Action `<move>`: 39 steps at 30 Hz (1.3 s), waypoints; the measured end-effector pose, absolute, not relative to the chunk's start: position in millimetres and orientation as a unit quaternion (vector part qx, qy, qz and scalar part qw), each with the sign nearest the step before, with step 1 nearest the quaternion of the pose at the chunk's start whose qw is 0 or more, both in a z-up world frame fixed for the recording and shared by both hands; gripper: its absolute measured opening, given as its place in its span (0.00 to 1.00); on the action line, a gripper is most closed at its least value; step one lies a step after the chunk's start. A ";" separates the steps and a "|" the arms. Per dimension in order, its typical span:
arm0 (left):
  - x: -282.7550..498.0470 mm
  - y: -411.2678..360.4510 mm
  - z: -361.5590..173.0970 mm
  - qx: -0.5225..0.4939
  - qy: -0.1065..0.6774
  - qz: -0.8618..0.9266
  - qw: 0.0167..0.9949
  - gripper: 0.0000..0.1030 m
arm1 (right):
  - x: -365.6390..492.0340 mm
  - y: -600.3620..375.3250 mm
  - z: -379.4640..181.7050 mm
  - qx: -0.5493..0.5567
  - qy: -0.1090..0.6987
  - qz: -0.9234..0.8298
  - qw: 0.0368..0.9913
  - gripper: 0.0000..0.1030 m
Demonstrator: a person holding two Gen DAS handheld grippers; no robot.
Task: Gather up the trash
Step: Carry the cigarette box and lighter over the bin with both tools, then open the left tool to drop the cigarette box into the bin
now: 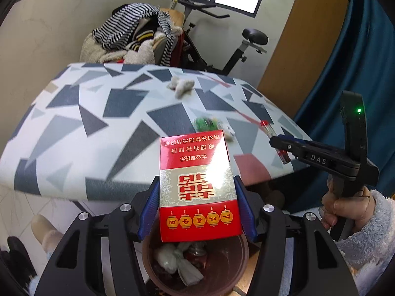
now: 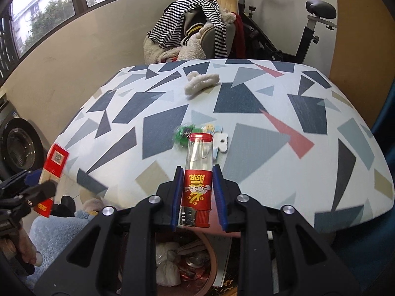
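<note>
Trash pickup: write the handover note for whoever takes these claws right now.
Left claw: shut on the red cigarette pack, held above the brown bin.
Right claw: shut on the red lighter, near the table's front edge, bin below.
Done: bin already holds white wads and other scraps; both items are lifted off the table.
Left: drop both into the bin, then collect the green wrapper and the small white pieces beside it. The fluffy white item at the far side may not be trash.

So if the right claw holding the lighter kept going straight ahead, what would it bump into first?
Probably the blurry green wrapper on the patterned tabletop, just past the red and clear lighter; depth is hard to judge.
</note>
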State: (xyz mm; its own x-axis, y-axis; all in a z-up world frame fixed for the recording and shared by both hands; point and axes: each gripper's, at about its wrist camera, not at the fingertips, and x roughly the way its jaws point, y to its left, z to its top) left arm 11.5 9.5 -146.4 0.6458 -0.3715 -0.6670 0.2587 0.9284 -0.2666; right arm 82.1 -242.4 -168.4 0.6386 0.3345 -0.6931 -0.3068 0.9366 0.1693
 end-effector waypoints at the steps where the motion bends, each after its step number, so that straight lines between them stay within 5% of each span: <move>1: 9.3 8.3 -148.6 -0.073 0.386 -0.175 0.903 0.54 | 80.2 -242.7 -168.3 0.018 0.386 0.178 0.905 0.26; 21: -14.4 -12.5 -199.9 -0.040 0.434 -0.183 0.881 0.55 | 31.3 -245.3 -188.6 0.033 0.393 0.184 0.900 0.26; 39: -26.0 21.0 -197.1 -0.058 0.384 -0.104 0.916 0.92 | 11.3 -233.7 -233.3 0.040 0.388 0.215 0.895 0.26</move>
State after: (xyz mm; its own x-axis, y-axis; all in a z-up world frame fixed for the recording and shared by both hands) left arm -26.0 21.0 -197.1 0.6833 -0.2349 -0.6914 0.1459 0.9717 -0.1860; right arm 11.3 -233.7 -233.3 0.6067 0.4152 -0.6779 -0.3537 0.9047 0.2376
